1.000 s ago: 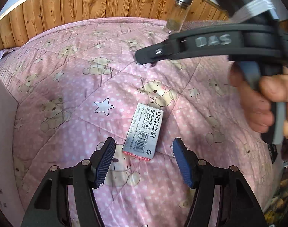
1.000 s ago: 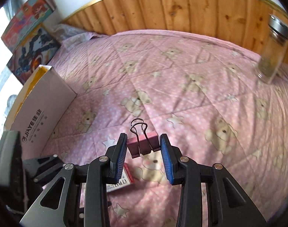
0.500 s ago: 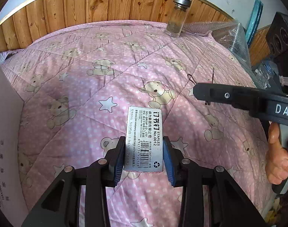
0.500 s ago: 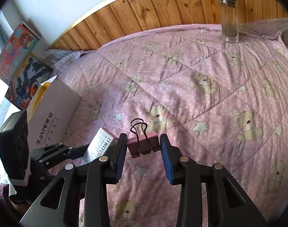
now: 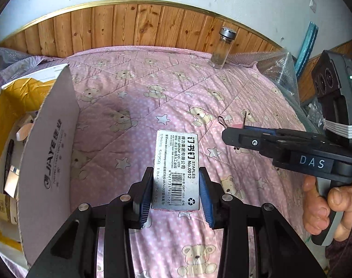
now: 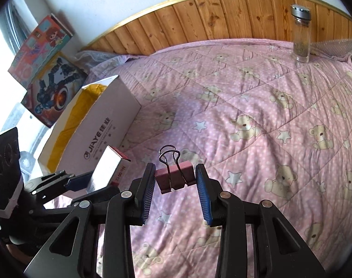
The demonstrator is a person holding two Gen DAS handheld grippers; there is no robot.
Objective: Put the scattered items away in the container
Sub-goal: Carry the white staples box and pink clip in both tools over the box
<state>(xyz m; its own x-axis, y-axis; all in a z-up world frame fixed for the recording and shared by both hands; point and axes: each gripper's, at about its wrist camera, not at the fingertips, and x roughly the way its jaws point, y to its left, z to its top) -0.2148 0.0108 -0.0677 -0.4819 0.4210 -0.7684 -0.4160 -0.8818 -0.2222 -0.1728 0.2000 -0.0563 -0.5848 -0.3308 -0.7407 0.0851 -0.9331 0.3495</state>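
1. Pink quilted bedspread (image 5: 134, 97), printed with bears and stars, is my work surface. Wood panelling runs behind it, and a glass jar (image 5: 222, 48) with a metal cap stands at the far edge.

2. My left gripper (image 5: 176, 193) is clamped on a staple box (image 5: 177, 169), pads on its two long sides, with the box lifted clear of the quilt. My right gripper (image 6: 176, 185) is clenched on a pink binder clip (image 6: 174, 177), wire loops pointing away from me, also held in the air.

3. The container is a white cardboard box (image 6: 101, 125) with a yellow lining, at the left edge of the bed. In the left wrist view it is just beside my left gripper, and a few things already lie inside.

4. I judge both items picked and the carry in hand. To do it well I should take the staple box over the near wall, not into it, and let go only when it is fully above the yellow lining. The clip sits at the pad tips, so I would keep the squeeze steady and avoid jerks.

5. With the two grippers close together, I would drop one item at a time to avoid a knock.

6. Writing: the staple box reads "STAPLES No.0012" and "DELI GROUP CO. LTD" with Chinese characters and a barcode. The container wall reads "JiAYE". My right tool's body reads "DAS".
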